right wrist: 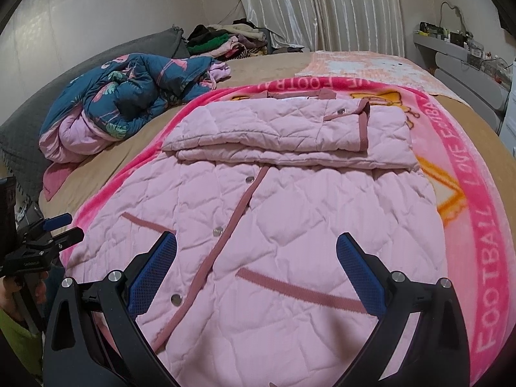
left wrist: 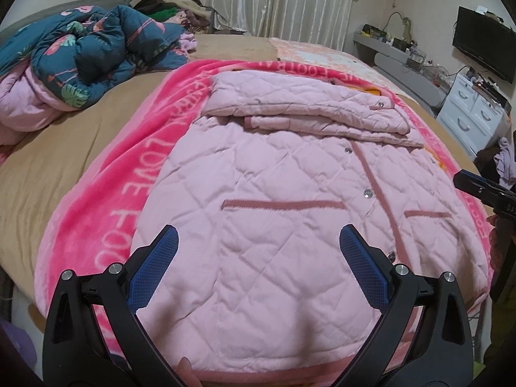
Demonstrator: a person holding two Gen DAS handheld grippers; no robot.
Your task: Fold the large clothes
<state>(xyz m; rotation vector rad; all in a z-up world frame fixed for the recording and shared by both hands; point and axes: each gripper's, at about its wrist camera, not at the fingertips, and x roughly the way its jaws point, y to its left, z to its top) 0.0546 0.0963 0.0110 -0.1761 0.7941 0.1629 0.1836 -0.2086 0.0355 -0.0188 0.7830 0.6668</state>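
The left gripper (left wrist: 258, 245) has its blue-padded fingers (left wrist: 154, 271) spread wide, holding nothing, hovering above the lower left part of a pink quilted jacket (left wrist: 274, 225). The right gripper (right wrist: 256, 251) likewise has its fingers (right wrist: 361, 274) wide apart and empty, above the jacket's lower right part near a dark pink pocket trim (right wrist: 300, 290). The jacket lies front-up on a bright pink blanket (left wrist: 129, 177) with white lettering, its upper part and sleeves folded down into a band across the chest. A row of metal snaps (right wrist: 218, 231) runs along the front placket. The blanket covers a tan bed (left wrist: 64, 148). At the far left sits a crumpled blue floral quilt (left wrist: 90, 54), with a pile of clothes (right wrist: 225, 40) behind it near the striped curtains (left wrist: 277, 0). A white drawer unit (left wrist: 471, 113) and a dark screen (left wrist: 483, 45) stand at right.
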